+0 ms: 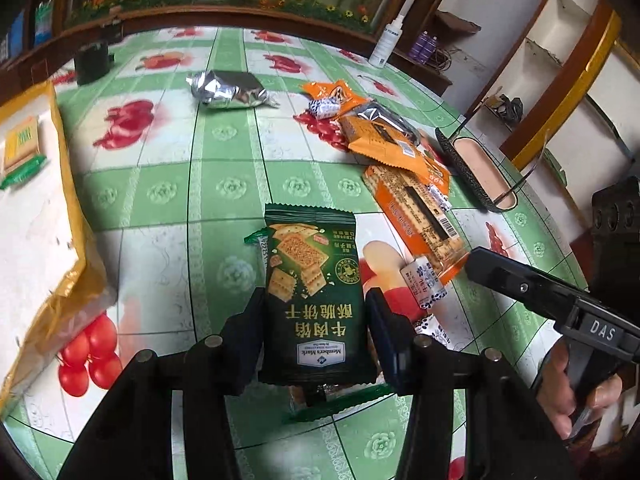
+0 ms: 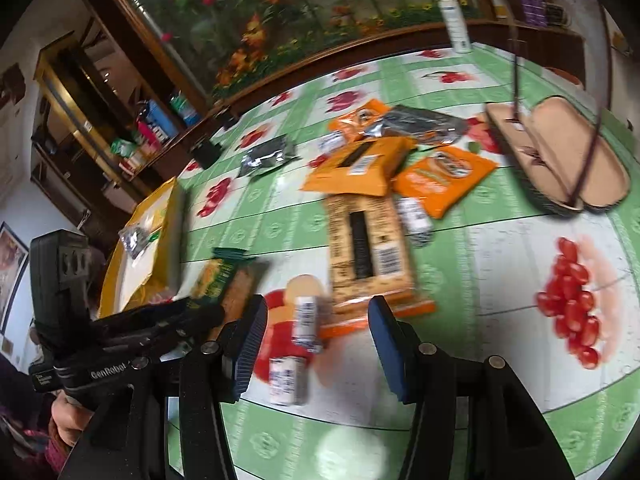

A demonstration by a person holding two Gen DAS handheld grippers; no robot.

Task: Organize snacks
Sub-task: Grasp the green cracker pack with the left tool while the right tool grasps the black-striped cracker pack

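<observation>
Two close, downward wrist views

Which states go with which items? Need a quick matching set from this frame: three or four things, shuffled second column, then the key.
Items:
1. green cracker pack
2. silver foil pouch
3. glasses case
4. right tool

States:
A. lying open on the table
B. open, holding nothing
C. between the left tool's pads
D. crumpled, lying alone far up the table

Pairs: 1-C, 2-D, 3-A, 4-B

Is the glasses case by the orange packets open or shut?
Open. The glasses case lies with both halves spread flat, tan lining showing, spectacles resting across it.
</observation>
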